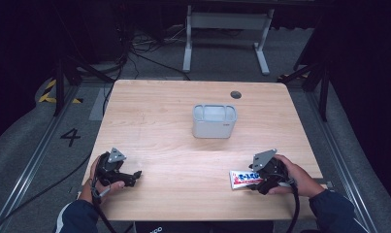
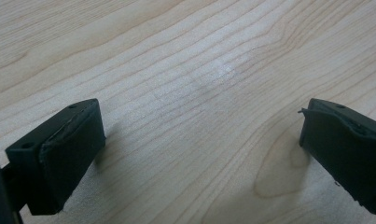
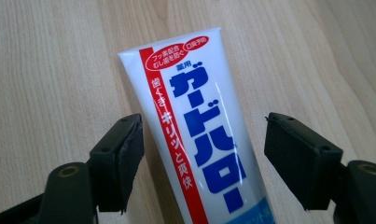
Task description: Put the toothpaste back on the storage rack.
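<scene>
The right hand-held gripper [image 3: 202, 158] straddles the toothpaste tube [image 3: 199, 126] lying flat on the desk [image 1: 173, 145], jaws released, ready for grasping; the left hand-held gripper [image 2: 199, 149] waits released.

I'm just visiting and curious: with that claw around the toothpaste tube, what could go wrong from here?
The right claw stands open around the toothpaste tube, with a gap on the right side. If it shuts off-centre, the glossy tube may twist or slide away on the table. A hard squeeze could also dent the soft tube. The grey bin stands well away, so a weak hold might drop it on the way.
</scene>
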Action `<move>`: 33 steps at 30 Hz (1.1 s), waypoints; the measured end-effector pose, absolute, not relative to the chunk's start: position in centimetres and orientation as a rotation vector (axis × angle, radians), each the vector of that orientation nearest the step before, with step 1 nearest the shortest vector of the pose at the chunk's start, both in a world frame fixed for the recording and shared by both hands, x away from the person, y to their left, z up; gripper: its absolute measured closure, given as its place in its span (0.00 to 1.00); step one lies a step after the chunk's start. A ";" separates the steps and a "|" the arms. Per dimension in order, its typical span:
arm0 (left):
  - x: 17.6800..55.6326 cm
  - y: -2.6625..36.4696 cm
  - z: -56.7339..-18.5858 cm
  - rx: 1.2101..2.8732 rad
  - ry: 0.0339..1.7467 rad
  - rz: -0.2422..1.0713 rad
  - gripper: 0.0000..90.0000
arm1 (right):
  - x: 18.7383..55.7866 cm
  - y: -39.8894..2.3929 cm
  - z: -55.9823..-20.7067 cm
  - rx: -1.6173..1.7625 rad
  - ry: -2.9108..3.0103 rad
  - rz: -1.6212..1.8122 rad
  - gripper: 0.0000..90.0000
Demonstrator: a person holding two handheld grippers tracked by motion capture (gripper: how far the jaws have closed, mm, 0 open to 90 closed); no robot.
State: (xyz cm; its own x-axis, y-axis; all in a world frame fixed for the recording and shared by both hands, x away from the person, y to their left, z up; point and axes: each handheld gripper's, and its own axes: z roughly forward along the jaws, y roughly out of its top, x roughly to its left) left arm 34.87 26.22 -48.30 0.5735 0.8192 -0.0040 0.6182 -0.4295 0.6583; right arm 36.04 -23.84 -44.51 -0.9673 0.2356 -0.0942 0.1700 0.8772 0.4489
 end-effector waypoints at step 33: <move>34.8 26.2 -48.3 2.188 1.144 0.423 0.01 | 37.7 -21.7 -44.8 0.245 3.017 0.533 0.51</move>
State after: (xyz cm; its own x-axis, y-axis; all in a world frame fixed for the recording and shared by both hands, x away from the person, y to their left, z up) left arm 34.83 26.22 -48.30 0.5722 0.8201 -0.0057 0.6193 -0.4276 0.6585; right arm 37.68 -21.74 -44.80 -0.9849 0.1684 -0.0396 0.1447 0.9273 0.3453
